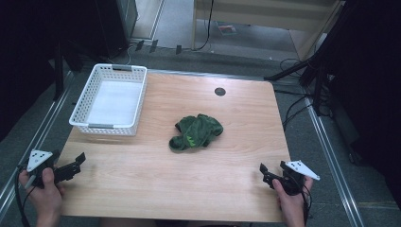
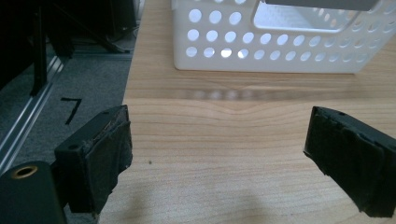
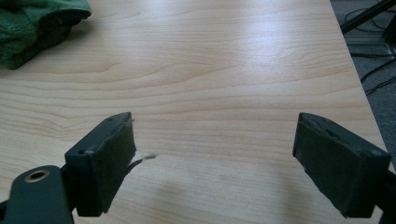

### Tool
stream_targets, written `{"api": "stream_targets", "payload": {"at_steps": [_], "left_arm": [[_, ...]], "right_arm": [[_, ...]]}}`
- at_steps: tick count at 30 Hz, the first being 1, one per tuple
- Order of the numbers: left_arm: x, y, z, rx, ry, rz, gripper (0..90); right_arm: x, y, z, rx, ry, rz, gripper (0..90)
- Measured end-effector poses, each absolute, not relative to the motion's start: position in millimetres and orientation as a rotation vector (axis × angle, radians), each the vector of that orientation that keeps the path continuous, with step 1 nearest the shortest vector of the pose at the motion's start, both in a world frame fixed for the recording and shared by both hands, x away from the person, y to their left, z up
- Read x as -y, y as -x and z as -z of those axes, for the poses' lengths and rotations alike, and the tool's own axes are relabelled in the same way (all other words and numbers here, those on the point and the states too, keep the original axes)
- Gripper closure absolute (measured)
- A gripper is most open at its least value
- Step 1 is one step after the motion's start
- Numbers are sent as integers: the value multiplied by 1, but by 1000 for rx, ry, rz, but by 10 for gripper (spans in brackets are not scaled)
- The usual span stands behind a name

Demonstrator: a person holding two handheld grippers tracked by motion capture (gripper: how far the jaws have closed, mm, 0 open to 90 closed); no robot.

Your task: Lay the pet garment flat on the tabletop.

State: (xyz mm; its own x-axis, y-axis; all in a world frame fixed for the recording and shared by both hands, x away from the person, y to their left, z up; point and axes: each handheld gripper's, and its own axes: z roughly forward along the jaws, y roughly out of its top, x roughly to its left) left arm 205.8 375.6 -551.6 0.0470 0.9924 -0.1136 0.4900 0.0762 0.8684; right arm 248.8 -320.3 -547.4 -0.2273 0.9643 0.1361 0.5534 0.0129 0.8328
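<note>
Grey carpet (image 1: 179, 33) surrounds a light wooden table (image 1: 156, 175), with black cables (image 1: 295, 101) trailing on the floor at about two o'clock and dark stands along both sides. Pale furniture legs stand beyond the far edge at twelve o'clock. A small dark round grommet (image 1: 220, 91) is set into the tabletop near its far edge.

At about ten o'clock on the table sits a white perforated basket (image 1: 81, 106), its inside bare and white. Near the centre lies a crumpled green cloth (image 1: 196, 132), well apart from the basket and from both tools.

The left gripper (image 1: 78, 163) rests at about eight o'clock, held in a hand (image 1: 45, 191), jaws spread wide over bare wood and facing the basket. The right gripper (image 1: 263, 171) sits at about four o'clock in the other hand (image 1: 291, 201), jaws likewise parted with nothing between them; the cloth shows at the upper left of its own view.
</note>
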Motion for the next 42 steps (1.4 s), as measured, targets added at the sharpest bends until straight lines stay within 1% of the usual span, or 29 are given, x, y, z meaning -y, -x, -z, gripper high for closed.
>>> {"api": "stream_targets", "payload": {"at_steps": [12, 18, 25, 35, 42], "left_arm": [[-377, -206, 552, -1553, -1508, -787, 76], [-377, -206, 552, -1553, -1506, -787, 76], [-377, -206, 552, -1552, -1511, -789, 76], [-377, -206, 552, -1550, -1506, -785, 76], [-378, -206, 552, -1554, -1499, -779, 76]], "right_arm": [[319, -250, 547, -1829, -1548, -1095, 128], [318, -249, 541, -1818, -1533, -1102, 104], [313, -248, 532, -1799, -1519, -1116, 104], [283, -256, 509, -1816, -1464, -1124, 101], [251, -263, 493, -1867, -1408, -1164, 74]]}}
